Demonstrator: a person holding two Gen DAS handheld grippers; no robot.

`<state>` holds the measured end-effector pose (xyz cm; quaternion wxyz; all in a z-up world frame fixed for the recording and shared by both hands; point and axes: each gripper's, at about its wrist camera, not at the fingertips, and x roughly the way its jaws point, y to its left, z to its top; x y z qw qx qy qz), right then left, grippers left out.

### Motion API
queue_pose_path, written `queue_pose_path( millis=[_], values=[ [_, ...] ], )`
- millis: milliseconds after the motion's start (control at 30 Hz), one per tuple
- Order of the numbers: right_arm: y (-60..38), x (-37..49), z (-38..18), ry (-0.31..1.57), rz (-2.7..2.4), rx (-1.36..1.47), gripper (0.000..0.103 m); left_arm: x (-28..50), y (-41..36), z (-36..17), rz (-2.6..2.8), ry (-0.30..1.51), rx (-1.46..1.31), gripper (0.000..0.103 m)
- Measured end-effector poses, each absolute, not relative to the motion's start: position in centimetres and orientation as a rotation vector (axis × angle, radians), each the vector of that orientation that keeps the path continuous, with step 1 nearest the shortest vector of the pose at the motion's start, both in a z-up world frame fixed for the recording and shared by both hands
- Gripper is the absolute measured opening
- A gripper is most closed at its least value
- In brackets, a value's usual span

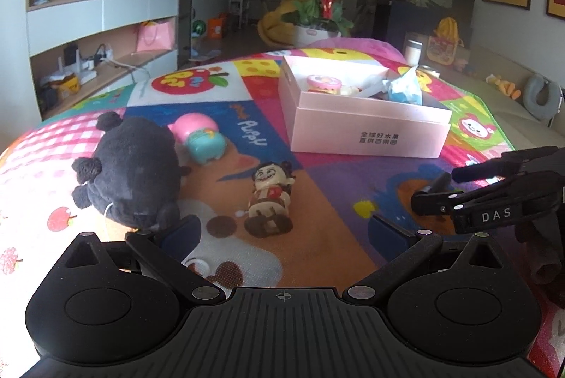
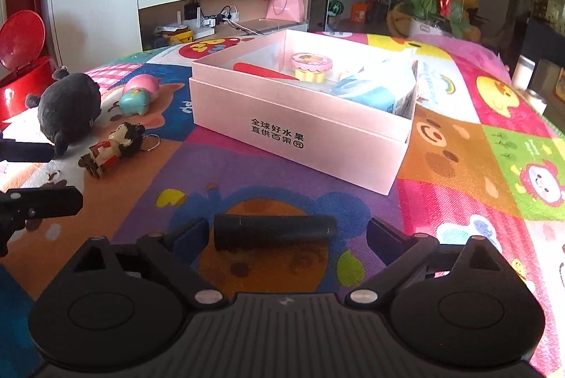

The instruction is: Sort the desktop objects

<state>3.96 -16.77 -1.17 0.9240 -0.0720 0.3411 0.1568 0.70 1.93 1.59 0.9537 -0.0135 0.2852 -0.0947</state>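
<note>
A black cylinder [image 2: 275,231] lies crosswise on the colourful mat, between the fingers of my right gripper [image 2: 287,233]. That gripper is open and its pads stand clear of both ends. My left gripper [image 1: 286,231] is open too, and a small doll keychain [image 1: 270,205] lies just ahead between its fingers. A black plush [image 1: 130,173] rests beside the left finger, with a pink-and-teal toy [image 1: 199,139] behind it. The pink box [image 2: 300,131] holds a cake toy [image 2: 312,67] and a blue tissue pack [image 2: 370,92]. In the left wrist view, the right gripper [image 1: 437,190] straddles the cylinder [image 1: 441,182].
A patchwork cartoon mat [image 2: 494,145] covers the table. A flower pot [image 1: 317,4] stands beyond the far edge, a white cup [image 1: 413,51] by the far right corner. A red bin [image 2: 21,60] sits off the table's left side. A finger [image 2: 42,205] of the left gripper shows at the left.
</note>
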Motion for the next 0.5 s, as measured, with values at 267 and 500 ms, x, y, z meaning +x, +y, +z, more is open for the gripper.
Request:
queue_pose_path(
  millis=[267,500],
  values=[
    [-17.5,2.4,-1.3,0.723,0.342,-0.093,0.075,3.5,0.7,1.2,-0.180,0.622,0.016,0.081],
    [-18.6,-1.1,-1.3,0.691,0.240,-0.114,0.075,5.3,1.2,0.4,-0.168,0.666,-0.011,0.063]
  ],
)
